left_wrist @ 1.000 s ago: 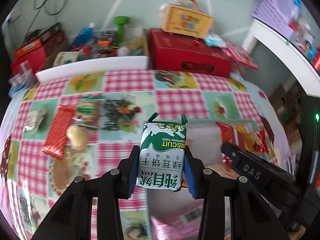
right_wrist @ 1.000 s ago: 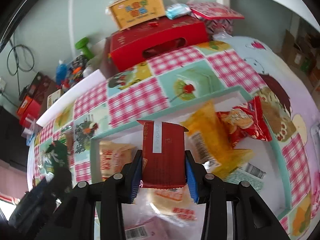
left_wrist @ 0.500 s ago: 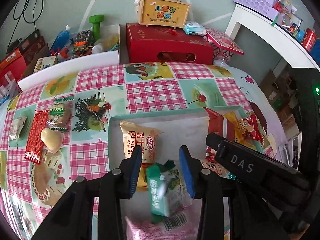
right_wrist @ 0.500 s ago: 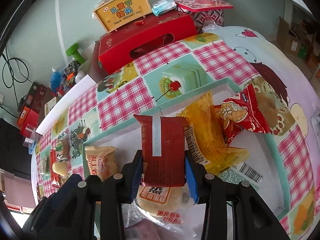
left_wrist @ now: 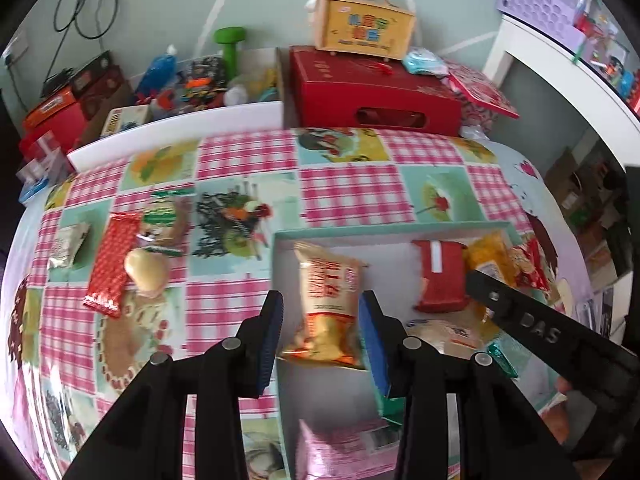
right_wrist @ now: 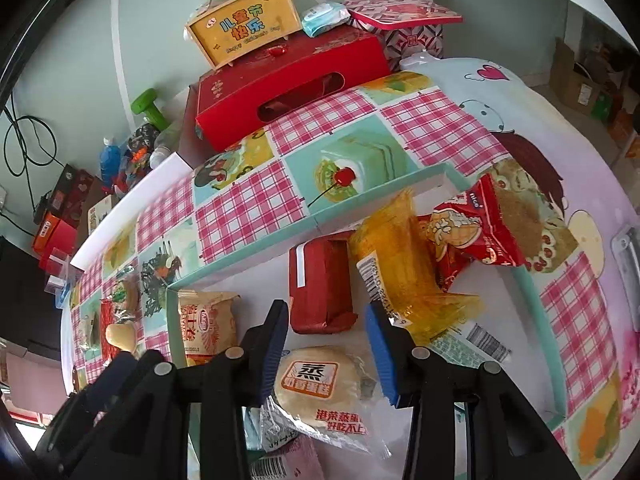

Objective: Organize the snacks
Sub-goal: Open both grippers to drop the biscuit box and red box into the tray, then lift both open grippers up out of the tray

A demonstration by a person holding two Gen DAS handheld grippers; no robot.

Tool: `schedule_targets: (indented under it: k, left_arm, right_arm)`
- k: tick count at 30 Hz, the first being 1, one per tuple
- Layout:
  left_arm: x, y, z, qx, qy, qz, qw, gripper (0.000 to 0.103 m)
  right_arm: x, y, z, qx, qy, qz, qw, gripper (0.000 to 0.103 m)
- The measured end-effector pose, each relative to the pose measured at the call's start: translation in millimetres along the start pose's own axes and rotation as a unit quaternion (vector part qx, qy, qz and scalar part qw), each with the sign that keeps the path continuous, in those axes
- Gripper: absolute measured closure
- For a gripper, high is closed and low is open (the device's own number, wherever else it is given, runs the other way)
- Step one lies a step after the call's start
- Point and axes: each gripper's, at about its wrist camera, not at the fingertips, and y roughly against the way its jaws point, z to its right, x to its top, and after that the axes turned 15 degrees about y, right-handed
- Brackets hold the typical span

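Two tongs, both hanging tilted down over the teal-rimmed tray (left_wrist: 360,234). My left gripper (left_wrist: 320,312) is part open and holds nothing; the beige chip packet (left_wrist: 330,300) shows between its jaws but lies flat in the tray below. A green packet (left_wrist: 390,402) lies just right of that gripper, partly hidden. My right gripper (right_wrist: 326,316) stands at a narrow gap, pads pressing nothing; the red packet (right_wrist: 322,284) lies in the tray just past its tips, beside the orange packet (right_wrist: 400,256). A round bun packet (right_wrist: 316,384) sits under it. The long red bar (left_wrist: 114,264) lies on the tablecloth (left_wrist: 352,192), well left of the tray.
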Motion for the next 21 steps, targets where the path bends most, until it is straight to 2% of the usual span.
schedule_targets:
  k: [5, 6, 7, 8, 10, 13, 15, 18, 20, 21]
  left_arm:
    - [6.7, 1.4, -16.1, 0.01, 0.029, 0.005, 0.9995, 0.061]
    - [7.8, 0.8, -19.3, 0.013, 0.036, 0.005, 0.9993, 0.057]
    - [9.1, -0.2, -23.2, 0.016, 0.044, 0.005, 0.9989, 0.049]
    - [9.9, -0.9, -26.7, 0.02, 0.051, 0.005, 0.9985, 0.043]
    - [11.4, -3.7, -34.8, 0.034, 0.069, 0.004, 0.997, 0.023]
    - [12.7, -7.6, -44.9, 0.055, 0.081, 0.007, 0.9951, 0.02]
    - [13.4, -9.4, -50.7, 0.068, 0.087, 0.01, 0.9938, 0.019]
    - [14.9, -10.1, -61.7, 0.085, 0.105, 0.018, 0.9906, 0.01]
    - [15.9, -10.0, -69.4, 0.093, 0.118, 0.022, 0.9884, 0.01]
    - [16.2, -10.0, -72.0, 0.096, 0.122, 0.024, 0.9875, 0.01]
  right_arm:
    - [1.5, 4.5, -1.6, -0.01, 0.009, 0.003, 1.0, 0.058]
    - [1.7, 4.5, -3.2, -0.013, 0.013, 0.002, 1.0, 0.054]
    - [1.9, 3.9, -5.1, -0.017, 0.019, 0.001, 1.0, 0.052]
    - [2.0, 2.6, -9.1, -0.026, 0.028, -0.003, 0.999, 0.043]
    - [2.3, -0.2, -14.3, -0.031, 0.041, -0.008, 0.999, 0.038]
    - [2.1, -3.0, -25.2, -0.023, 0.059, -0.01, 0.998, 0.029]
    - [1.6, -3.4, -32.3, -0.024, 0.069, -0.007, 0.997, 0.016]
    - [1.6, -3.8, -42.2, -0.031, 0.084, -0.002, 0.996, 0.008]
    - [1.6, -4.3, -46.5, -0.03, 0.09, -0.001, 0.995, 0.0]
    - [1.3, -4.6, -49.0, -0.029, 0.094, -0.001, 0.995, 0.0]
